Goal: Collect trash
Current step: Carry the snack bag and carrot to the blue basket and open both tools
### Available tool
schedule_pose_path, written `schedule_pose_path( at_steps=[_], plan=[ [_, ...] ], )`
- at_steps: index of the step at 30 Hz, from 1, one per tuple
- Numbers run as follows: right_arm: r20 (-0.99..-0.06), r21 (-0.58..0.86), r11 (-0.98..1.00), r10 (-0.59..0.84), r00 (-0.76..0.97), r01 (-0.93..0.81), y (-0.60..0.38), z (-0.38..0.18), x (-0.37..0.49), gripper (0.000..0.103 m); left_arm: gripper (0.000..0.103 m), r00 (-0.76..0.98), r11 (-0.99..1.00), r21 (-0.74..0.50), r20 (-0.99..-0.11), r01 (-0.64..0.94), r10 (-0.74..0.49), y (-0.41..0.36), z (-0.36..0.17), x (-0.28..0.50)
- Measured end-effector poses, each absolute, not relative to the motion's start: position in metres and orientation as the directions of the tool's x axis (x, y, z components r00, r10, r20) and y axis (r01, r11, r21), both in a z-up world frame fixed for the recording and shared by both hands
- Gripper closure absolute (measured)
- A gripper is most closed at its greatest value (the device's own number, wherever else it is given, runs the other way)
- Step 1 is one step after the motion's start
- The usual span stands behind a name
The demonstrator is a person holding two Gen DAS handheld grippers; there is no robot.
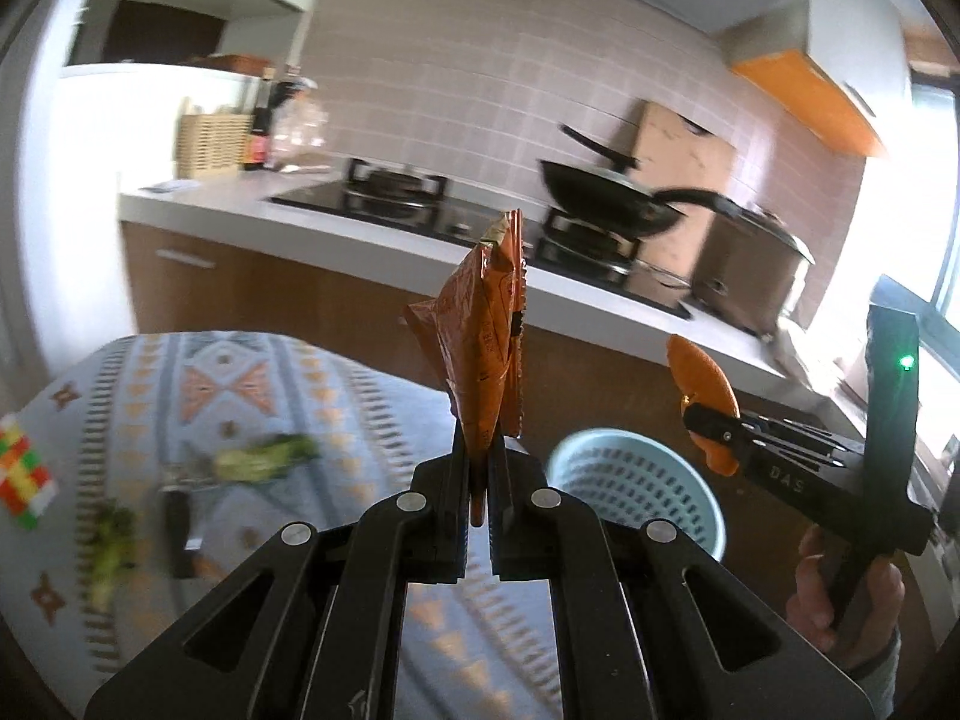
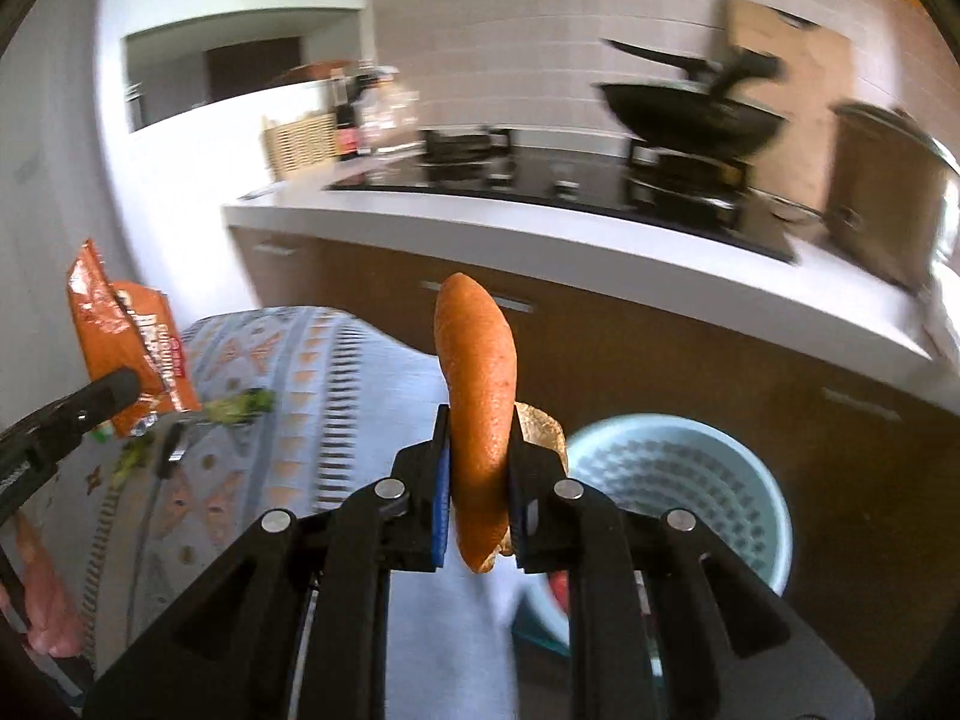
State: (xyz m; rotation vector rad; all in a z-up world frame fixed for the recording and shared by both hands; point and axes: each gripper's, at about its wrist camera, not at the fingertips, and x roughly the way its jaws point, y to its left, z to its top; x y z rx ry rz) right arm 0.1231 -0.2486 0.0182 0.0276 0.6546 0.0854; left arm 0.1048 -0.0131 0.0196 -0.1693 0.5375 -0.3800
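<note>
The left gripper (image 1: 478, 480) is clenched on the lower corner of an orange snack wrapper (image 1: 486, 342), its jaws nearly together with only the thin foil between them. The wrapper stands upright above the fingers, crumpled, held in the air over the patterned tablecloth (image 1: 240, 384).

The right gripper (image 2: 480, 480) is clamped on a curved piece of orange peel (image 2: 480, 396), jaws open only as far as the peel's thickness; the peel rises above the fingertips and also hangs a little below them. Something pale and lumpy shows just behind the right finger, but what it is cannot be told.

A light blue perforated waste basket (image 2: 744, 480) stands on the floor to the right of the table, in front of the brown cabinets, near and below the right gripper. In the left wrist view the basket (image 1: 684, 492) lies between the two grippers.

On the tablecloth to the left lie green vegetable scraps (image 1: 264, 456), a dark knife-like object (image 1: 177, 516), blurred, and a colourful block toy (image 1: 21, 468) at the far left edge. Beyond, a white counter carries a black hob with a wok (image 1: 606, 204) and a lidded pot (image 1: 750, 270).
</note>
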Motion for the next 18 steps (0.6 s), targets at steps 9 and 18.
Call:
schedule_pose_path(
  at_steps=[9,18],
  plan=[
    [-0.676,0.130,0.987,0.016,0.737,0.098,-0.334,-0.025,0.110,0.090,0.100,0.691,0.873,-0.201,-0.544,0.444,-0.477,-0.118,-0.006,0.123],
    [-0.789,0.173,0.966,0.020,0.615,0.190,-0.384,-0.085,0.112,0.087,0.099,0.426,0.763,-0.336,-0.674,0.551,-0.604,-0.201,-0.067,0.158]
  ],
)
